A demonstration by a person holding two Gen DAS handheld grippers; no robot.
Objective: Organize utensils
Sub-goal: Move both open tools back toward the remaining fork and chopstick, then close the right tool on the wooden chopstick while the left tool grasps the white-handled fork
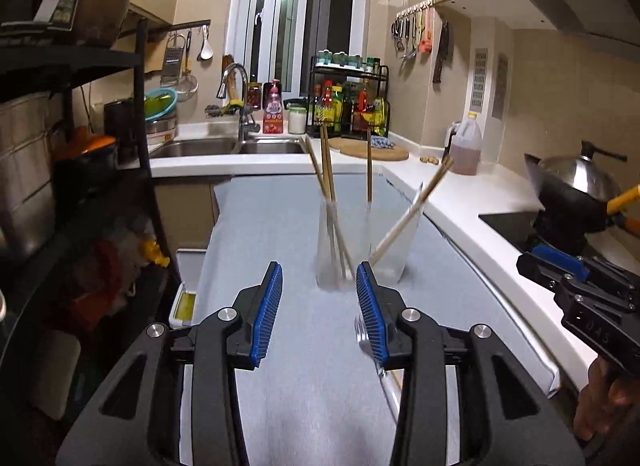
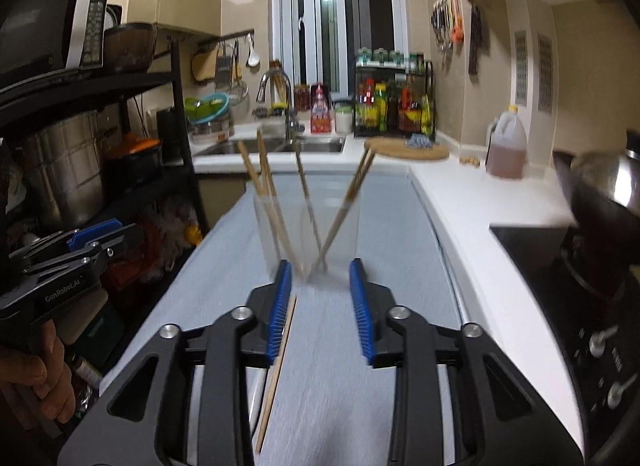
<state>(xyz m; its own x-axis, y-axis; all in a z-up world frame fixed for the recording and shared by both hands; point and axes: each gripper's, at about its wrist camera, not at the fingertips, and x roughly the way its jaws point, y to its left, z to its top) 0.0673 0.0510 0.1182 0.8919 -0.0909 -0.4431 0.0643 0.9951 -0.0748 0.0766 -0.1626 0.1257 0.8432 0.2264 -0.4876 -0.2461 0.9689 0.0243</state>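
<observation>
Left claw (image 1: 319, 282) open, blue pads apart, nothing between them; it hangs over the grey mat (image 1: 272, 225) on the counter (image 1: 460, 201); a fork (image 1: 366, 340) lies on the mat just beside its right pad, partly hidden. Ahead, two clear cups stand side by side: left cup (image 1: 334, 250) holds chopsticks (image 1: 326, 169) leaning left; right cup (image 1: 396, 246) holds one upright stick and one tilted right. Right claw (image 2: 320, 280) open, pads parted, empty; a loose chopstick (image 2: 278, 374) lies flat on the mat under its left pad; view blurred; cups (image 2: 308, 234) just ahead; wok (image 2: 600, 201) at far right.
</observation>
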